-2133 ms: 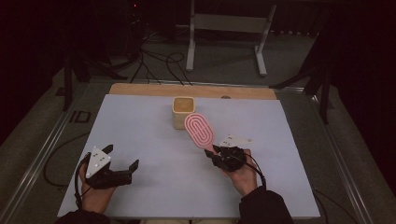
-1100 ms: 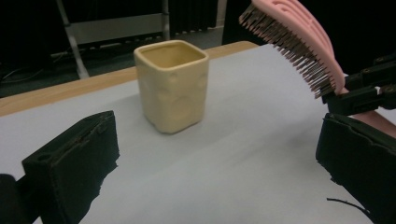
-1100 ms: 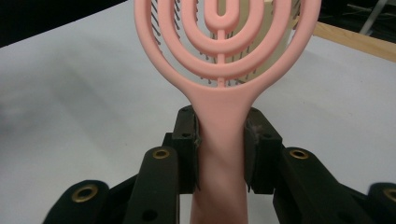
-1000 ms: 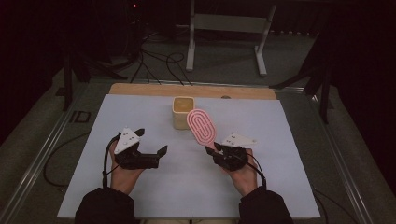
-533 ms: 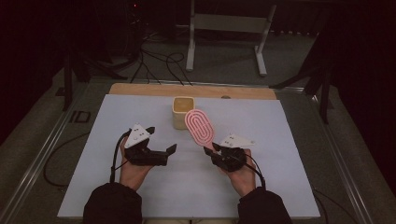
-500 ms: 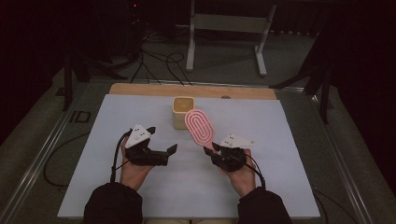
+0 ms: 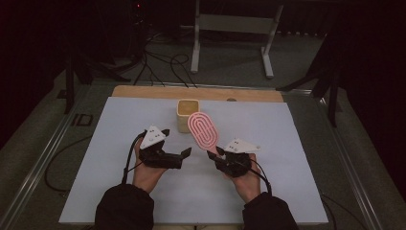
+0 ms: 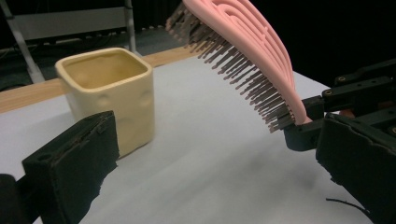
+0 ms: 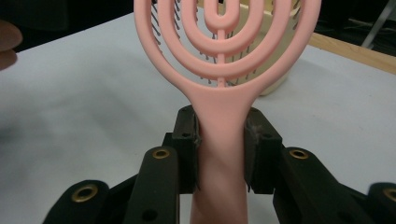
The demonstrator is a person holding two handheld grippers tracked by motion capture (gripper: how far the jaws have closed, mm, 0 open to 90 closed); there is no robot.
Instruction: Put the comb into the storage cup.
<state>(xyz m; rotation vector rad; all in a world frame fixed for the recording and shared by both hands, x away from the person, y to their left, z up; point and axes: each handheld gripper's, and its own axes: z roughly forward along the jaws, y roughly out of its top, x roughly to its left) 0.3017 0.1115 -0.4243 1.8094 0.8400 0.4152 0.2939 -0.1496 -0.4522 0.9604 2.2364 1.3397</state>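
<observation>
A pink oval hairbrush (image 7: 203, 130) slants up above the white table mat (image 7: 297, 143), bristles facing left. My right gripper (image 7: 216, 152) is shut on its handle. In the right gripper view the pads (image 9: 187, 140) press both sides of the brush handle (image 9: 219, 116). A pale yellow square cup (image 7: 187, 114) stands upright just behind the brush head. My left gripper (image 7: 176, 142) hovers open to the left of the brush, nothing between its fingers. In the left gripper view, the cup (image 8: 109, 88) is ahead at left, the brush (image 8: 247, 60) at upper right, and the right gripper (image 8: 350, 93) at the right edge.
A wooden strip (image 7: 143, 92) runs along the mat's far edge. Beyond it stand a metal stand (image 7: 230, 28) and loose cables on the floor (image 7: 158, 62). A metal rail (image 7: 48, 148) borders the table at left.
My left gripper has moved right and forward, closer to the cup and the brush, staying open. The right gripper and the brush have kept still.
</observation>
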